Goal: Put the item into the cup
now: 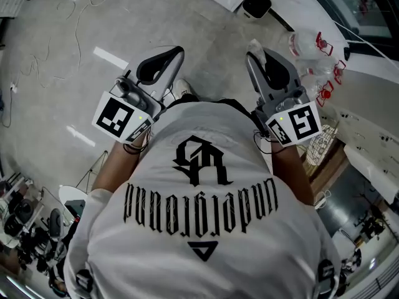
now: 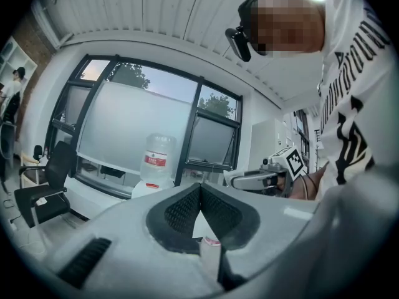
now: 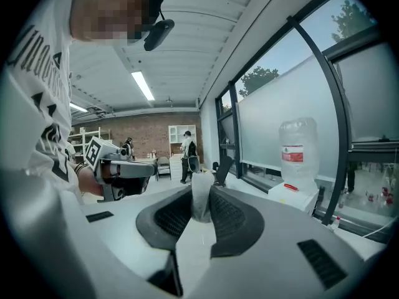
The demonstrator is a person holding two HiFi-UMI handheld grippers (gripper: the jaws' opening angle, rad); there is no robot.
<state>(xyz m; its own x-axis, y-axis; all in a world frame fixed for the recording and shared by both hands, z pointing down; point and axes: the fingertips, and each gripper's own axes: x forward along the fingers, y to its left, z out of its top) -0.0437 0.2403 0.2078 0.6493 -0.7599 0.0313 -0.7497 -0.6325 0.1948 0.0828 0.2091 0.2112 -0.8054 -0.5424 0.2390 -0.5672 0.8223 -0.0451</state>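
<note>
Though unseen from head view — translucent cup [image 3: 201, 209] clamped in right hand-held gripper [image 3: 201, 190].

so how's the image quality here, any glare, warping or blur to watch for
Head view: strong fisheye, floor curves, with bright glare streaks on it. Left gripper view: dark vignetted corners, window washed pale, mosaic patch over the person's head. Right gripper view: ceiling light blown out, window frame bows.

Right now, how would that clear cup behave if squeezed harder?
The cup looks thin and translucent, so it is probably light and easily crushed. Its smooth, tapered wall might slip from the right gripper's pinch.
</note>
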